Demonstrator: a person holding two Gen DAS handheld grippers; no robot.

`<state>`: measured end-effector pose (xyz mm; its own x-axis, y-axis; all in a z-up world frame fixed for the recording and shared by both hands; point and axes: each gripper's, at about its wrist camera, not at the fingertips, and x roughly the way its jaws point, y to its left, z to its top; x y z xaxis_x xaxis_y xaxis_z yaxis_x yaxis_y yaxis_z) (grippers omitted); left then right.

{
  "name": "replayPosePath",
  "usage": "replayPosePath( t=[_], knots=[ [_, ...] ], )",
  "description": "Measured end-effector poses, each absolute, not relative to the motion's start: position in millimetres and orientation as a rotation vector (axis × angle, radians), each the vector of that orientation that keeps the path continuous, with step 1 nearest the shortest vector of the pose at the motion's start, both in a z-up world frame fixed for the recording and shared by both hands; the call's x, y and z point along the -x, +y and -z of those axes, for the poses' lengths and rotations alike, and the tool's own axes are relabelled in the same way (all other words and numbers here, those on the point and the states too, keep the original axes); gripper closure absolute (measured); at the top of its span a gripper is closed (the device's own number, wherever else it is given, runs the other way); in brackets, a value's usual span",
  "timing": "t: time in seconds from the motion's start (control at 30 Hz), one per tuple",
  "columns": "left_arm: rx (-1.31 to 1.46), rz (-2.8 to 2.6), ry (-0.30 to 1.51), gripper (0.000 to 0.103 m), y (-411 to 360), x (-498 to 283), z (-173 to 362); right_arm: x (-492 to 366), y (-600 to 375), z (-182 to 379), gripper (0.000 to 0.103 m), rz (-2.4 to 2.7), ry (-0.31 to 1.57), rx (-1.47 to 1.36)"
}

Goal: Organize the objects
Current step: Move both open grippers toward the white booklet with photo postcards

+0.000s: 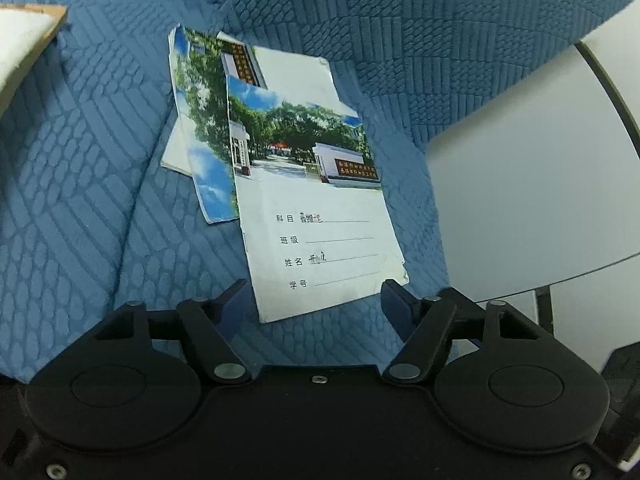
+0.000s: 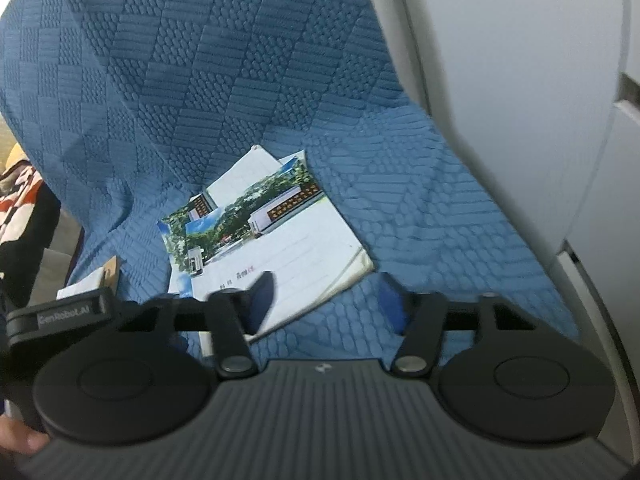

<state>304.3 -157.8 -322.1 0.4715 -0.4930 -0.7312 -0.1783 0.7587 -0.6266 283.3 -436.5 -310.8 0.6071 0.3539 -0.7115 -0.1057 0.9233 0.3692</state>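
Thin, glossy paper notebooks (image 1: 316,200), rectangular with worn corners, are fanned on a quilted blue cover (image 1: 100,160). The left gripper (image 1: 314,296) is held partly open, the top notebook's near edge between its fingers, unpinched. The right gripper (image 2: 326,300) is likewise parted and empty at the notebook's corner, with bare quilt beyond its right finger.

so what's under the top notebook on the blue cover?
Under the top notebook lie at least two more notebooks with the same photo cover, fanned out to its left. Their lower parts are hidden.
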Motion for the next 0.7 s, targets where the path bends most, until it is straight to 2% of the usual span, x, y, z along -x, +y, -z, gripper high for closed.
replayPosePath(
  t=[0.1, 0.2, 0.6, 0.67, 0.7],
  knots=[
    [0.715, 0.201, 1.099, 0.036, -159.6, -310.0, 327.1, -295.6, -429.9, 322.1, 0.063, -0.296, 0.906, -0.308],
    [0.693, 0.191, 1.105, 0.036, -161.8, -314.9, 329.8, -305.6, -424.6, 332.7, 0.065, -0.294, 0.931, -0.300],
    [0.656, 0.180, 1.117, 0.031, -163.2, -314.5, 334.3, -314.0, -424.5, 356.1, 0.067, -0.287, 0.997, -0.332],
    [0.664, 0.181, 1.116, 0.034, -163.0, -316.2, 335.0, -314.7, -424.8, 356.1, 0.068, -0.284, 0.996, -0.332],
    [0.666, 0.183, 1.115, 0.039, -163.3, -316.5, 335.4, -314.3, -423.8, 356.5, 0.068, -0.283, 0.996, -0.331]
  ],
)
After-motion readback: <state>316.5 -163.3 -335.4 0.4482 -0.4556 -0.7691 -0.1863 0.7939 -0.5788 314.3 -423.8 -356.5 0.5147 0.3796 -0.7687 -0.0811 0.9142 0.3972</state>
